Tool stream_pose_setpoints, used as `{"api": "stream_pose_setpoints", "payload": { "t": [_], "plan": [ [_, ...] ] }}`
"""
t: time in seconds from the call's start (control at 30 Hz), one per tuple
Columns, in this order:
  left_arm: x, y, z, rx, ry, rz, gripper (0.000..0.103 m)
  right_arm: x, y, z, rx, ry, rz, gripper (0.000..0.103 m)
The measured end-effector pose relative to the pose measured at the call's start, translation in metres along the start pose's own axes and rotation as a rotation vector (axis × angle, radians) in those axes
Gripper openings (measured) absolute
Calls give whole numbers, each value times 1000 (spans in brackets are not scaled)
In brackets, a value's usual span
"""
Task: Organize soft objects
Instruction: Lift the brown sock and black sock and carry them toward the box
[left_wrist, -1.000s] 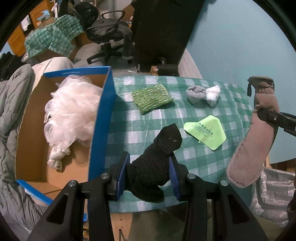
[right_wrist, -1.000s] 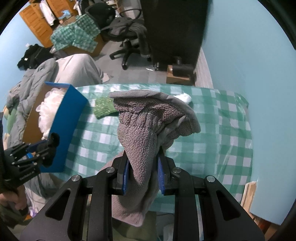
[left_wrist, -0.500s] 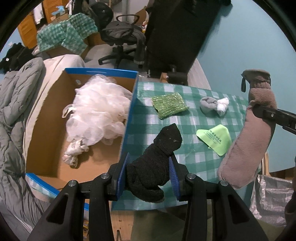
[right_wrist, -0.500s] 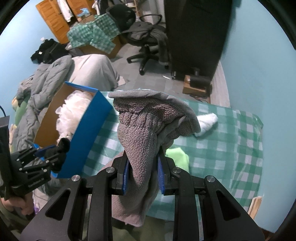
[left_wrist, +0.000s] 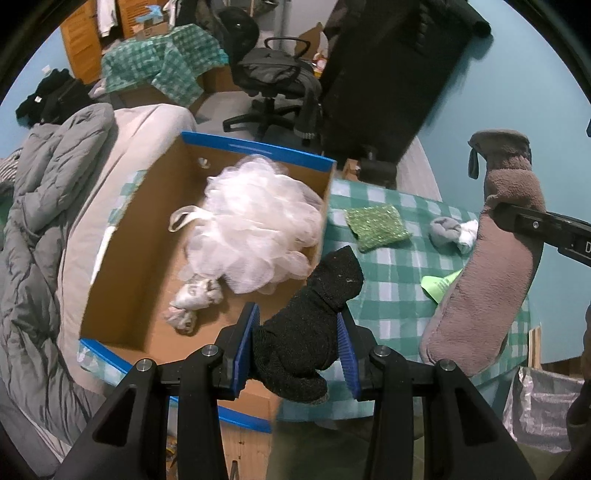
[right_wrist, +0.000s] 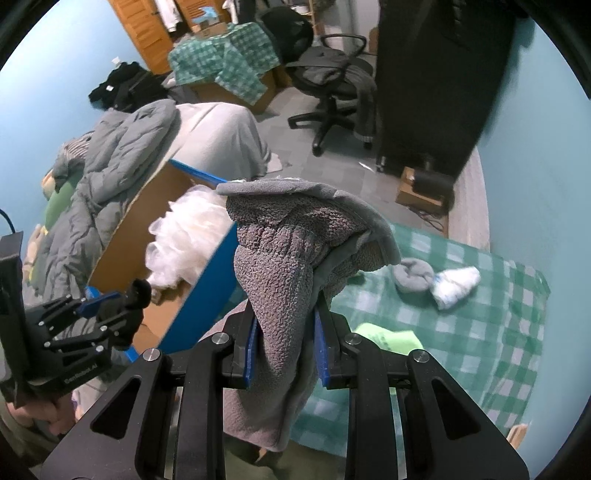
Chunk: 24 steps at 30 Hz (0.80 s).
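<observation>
My left gripper (left_wrist: 295, 347) is shut on a black sock (left_wrist: 314, 321) and holds it in the air over the near corner of the cardboard box (left_wrist: 136, 236), which has blue edges. My right gripper (right_wrist: 284, 347) is shut on a grey-brown fleece mitt (right_wrist: 288, 266); the mitt also shows hanging at the right of the left wrist view (left_wrist: 491, 269). Inside the box lie a white mesh bath pouf (left_wrist: 258, 229) and a small pale sock bundle (left_wrist: 192, 299).
On the green checked tablecloth (left_wrist: 388, 280) lie a green scrub pad (left_wrist: 376, 227), a grey and white sock ball (left_wrist: 452, 232) and a lime cloth (left_wrist: 439, 284). A grey quilt (left_wrist: 40, 221) lies left. An office chair (left_wrist: 273, 81) stands behind.
Both grippers have moved left, away from the table and towards the box. The left gripper with the black sock has gone from over the tablecloth to over the box's near corner.
</observation>
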<state>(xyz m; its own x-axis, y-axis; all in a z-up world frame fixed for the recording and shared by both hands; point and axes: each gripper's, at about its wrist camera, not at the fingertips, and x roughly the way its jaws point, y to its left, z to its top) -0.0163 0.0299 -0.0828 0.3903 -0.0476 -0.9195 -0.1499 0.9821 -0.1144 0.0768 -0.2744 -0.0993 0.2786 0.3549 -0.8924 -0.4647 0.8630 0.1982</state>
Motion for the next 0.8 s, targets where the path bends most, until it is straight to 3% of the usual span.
{"api": "stream_pose_setpoints", "payload": {
  "t": [0.8],
  "plan": [
    [13, 92, 21, -80, -14, 69, 42, 46, 92, 54, -100, -2, 107, 24]
  ]
}}
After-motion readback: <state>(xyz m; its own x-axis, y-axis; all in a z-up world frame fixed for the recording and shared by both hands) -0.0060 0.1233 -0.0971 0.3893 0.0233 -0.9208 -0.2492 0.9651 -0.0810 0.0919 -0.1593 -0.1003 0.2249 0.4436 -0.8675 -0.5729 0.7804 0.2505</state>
